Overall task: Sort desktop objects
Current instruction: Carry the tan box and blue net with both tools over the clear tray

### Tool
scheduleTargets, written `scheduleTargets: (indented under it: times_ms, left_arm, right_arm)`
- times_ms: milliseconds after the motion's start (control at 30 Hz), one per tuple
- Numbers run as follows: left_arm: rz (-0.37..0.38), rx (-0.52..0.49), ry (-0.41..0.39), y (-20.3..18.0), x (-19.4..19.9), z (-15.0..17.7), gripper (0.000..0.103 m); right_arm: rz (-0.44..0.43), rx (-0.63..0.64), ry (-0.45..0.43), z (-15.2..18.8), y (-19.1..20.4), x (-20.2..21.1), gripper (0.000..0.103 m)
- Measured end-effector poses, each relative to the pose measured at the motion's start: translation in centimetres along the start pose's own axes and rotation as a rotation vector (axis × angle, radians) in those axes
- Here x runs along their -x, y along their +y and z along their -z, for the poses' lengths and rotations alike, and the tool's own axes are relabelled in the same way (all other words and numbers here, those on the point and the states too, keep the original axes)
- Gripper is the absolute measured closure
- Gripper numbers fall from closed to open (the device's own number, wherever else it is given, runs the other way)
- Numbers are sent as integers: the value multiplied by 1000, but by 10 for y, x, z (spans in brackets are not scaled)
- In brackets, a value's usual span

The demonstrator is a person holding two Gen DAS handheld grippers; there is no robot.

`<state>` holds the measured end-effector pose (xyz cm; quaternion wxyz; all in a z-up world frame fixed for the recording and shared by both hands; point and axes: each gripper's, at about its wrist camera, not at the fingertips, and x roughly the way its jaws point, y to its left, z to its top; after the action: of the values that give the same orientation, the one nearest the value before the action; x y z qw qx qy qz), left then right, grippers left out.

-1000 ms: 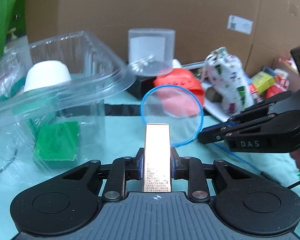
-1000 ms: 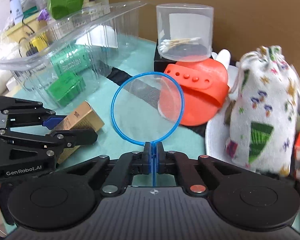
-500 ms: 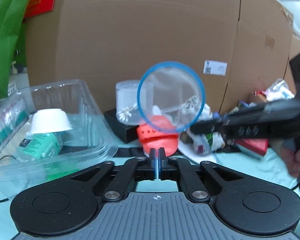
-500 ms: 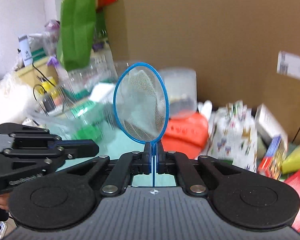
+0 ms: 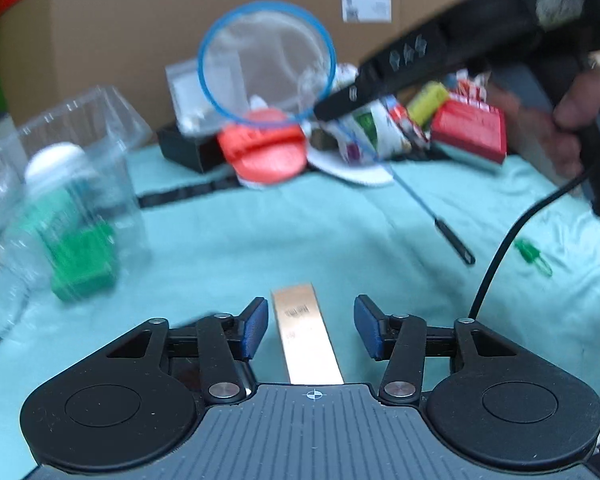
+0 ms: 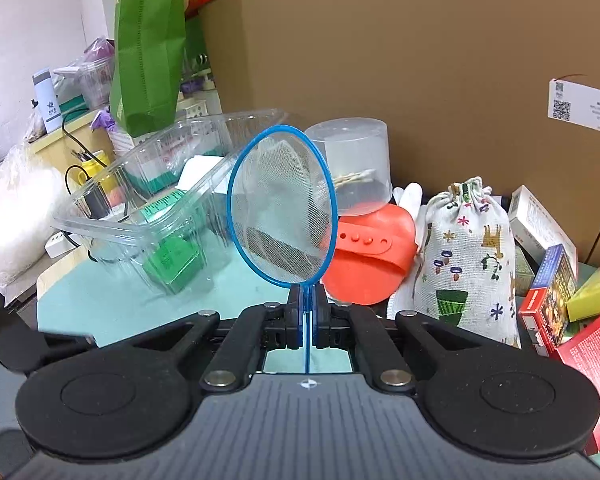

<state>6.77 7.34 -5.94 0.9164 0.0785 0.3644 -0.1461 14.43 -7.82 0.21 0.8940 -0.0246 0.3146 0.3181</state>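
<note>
My right gripper (image 6: 308,322) is shut on the thin handle of a blue-rimmed mesh net (image 6: 282,208) and holds it upright above the teal cloth. In the left wrist view the net (image 5: 266,60) hangs in the air with its black handle tip (image 5: 454,240) pointing down, pinched by the right gripper (image 5: 320,112). My left gripper (image 5: 310,326) is open, its blue pads either side of a gold box (image 5: 306,336) that lies on the cloth. A clear plastic container (image 5: 60,184) with green boxes sits at the left.
An orange silicone pad (image 6: 370,256), a patterned cloth pouch (image 6: 466,256), a clear cotton-swab tub (image 6: 350,168) and several coloured boxes (image 6: 548,292) crowd the back right. A large cardboard box (image 6: 420,60) forms the back wall. A green clip (image 5: 534,256) lies at the right.
My left gripper has opened and now looks down at the gold box on the cloth. The right gripper has kept the net raised and turned it a little.
</note>
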Motion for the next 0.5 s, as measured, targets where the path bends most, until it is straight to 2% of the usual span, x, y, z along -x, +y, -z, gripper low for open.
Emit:
scheduleTargets:
  times_ms: [33, 67, 267, 500]
  left_arm:
    - [-3, 5, 16, 2, -5, 2, 74]
    - [-1, 12, 33, 4, -10, 4, 80]
    - [18, 97, -19, 19, -3, -6, 82]
    - [-77, 188, -231, 54, 55, -46, 82]
  right_arm:
    - [0, -2, -1, 0, -1, 1, 99]
    - [-1, -6, -3, 0, -2, 2, 99]
    - [-33, -33, -27, -7, -3, 8, 99]
    - [-104, -24, -85, -43, 20, 18, 99]
